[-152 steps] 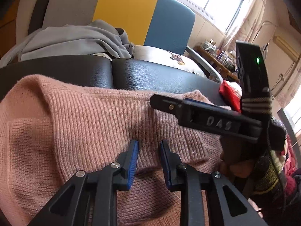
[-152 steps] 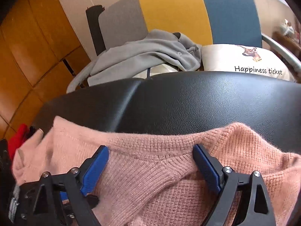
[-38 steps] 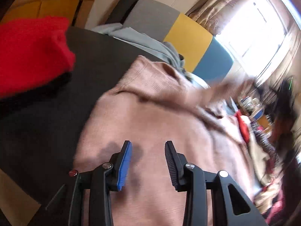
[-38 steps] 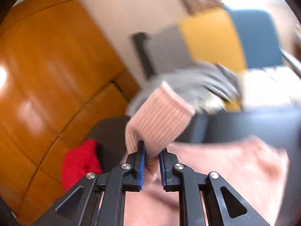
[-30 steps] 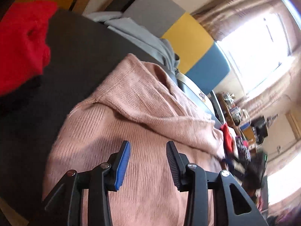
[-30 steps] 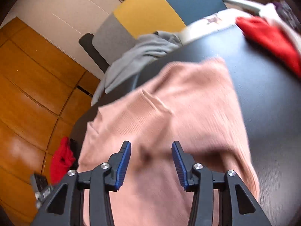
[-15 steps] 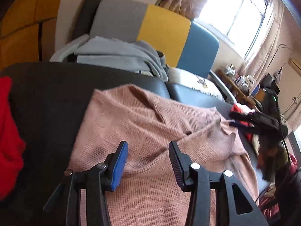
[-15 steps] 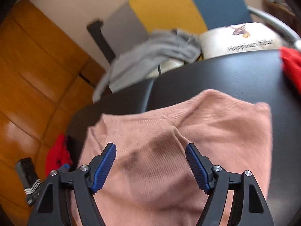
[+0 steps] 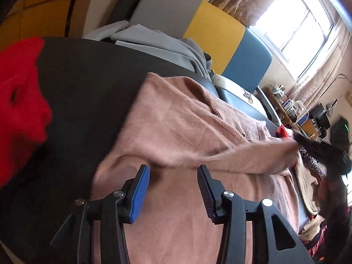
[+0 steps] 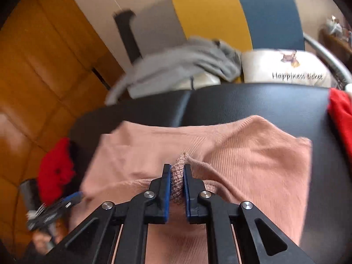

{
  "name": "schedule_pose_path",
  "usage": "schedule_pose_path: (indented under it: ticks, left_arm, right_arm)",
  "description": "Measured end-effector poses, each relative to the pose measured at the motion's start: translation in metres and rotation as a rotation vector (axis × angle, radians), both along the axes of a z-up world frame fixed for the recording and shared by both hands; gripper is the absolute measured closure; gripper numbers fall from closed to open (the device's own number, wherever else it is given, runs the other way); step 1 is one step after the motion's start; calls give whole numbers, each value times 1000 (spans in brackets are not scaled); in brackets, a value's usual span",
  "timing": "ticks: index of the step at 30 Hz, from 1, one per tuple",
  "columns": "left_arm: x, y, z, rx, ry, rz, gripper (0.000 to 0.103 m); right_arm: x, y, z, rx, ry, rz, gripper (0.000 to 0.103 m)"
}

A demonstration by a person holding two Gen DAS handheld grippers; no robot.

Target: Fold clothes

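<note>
Sleeve fold in hand, as I read it. Right gripper is clamped on a bunched ridge of the pink sweater; its jaws have just been closing and knit is pinched between the pads. In the left wrist view that same grip shows as a band of pink knit stretched taut toward the right gripper, which is blurred there.

Left gripper stands with its jaws apart, nothing between them, hovering over the near part of the sweater; touching or just above, cannot tell.

Sweater lies spread on the black padded bench, covering the middle and near side, far edge of the bench bare. Red garment sits at the bench's left end, apart from the sweater. Second red item at the right edge. Grey garment is on the chair behind the bench, not in play.

Doing it well, my take:
- carry the pinched cloth across the body, low, so the layers under it don't drag
- left pads should press the body flat near the fold line as an anchor
- release only once the sleeve lies flat, then smooth
- risk: the pinch looks to hold a thick bunch, maybe more than one layer; if the body lifts with it, regrip

Pose: both grippers pitched downward toward the bench. Right sits over the sweater's midline, left further toward the left end.
</note>
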State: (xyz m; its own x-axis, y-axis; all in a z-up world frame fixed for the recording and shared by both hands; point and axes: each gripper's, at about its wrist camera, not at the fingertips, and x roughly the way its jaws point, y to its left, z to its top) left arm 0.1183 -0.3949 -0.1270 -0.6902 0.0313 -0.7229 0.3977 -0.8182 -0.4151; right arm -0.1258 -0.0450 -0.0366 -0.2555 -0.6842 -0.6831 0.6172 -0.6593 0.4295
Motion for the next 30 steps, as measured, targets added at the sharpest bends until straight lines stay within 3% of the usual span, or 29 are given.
schedule_pose_path:
  ticks: [3, 7, 10, 11, 14, 15, 20, 24, 30]
  left_arm:
    - [17, -1, -2, 1, -5, -2, 57]
    - [29, 5, -2, -18, -22, -19, 57]
    - [29, 11, 6, -68, -31, -54, 57]
    - [25, 13, 11, -97, -34, -73, 57]
    - [5, 21, 28, -183, -30, -155, 57]
    - [-4, 25, 35, -219, -30, -188, 57]
    - [-52, 39, 47, -365, -65, -292, 57]
    - [-96, 48, 44, -589, -151, -459, 56]
    - [-149, 52, 36, -658, -203, -746, 50]
  right_arm:
    - [48, 35, -4, -18, -20, 43, 87]
    - [97, 64, -52, 38, -171, 104, 81]
    - [110, 86, -66, 35, -205, 32, 71]
    - [110, 94, -67, 16, -204, 0, 65]
    - [96, 109, -62, -46, -160, -115, 34]
    - [90, 110, -60, -63, -138, -145, 31]
    - [65, 74, -59, -12, -39, -134, 31]
    - [57, 51, -77, 80, -13, -60, 35]
    - [61, 51, -88, 74, 41, 31, 33]
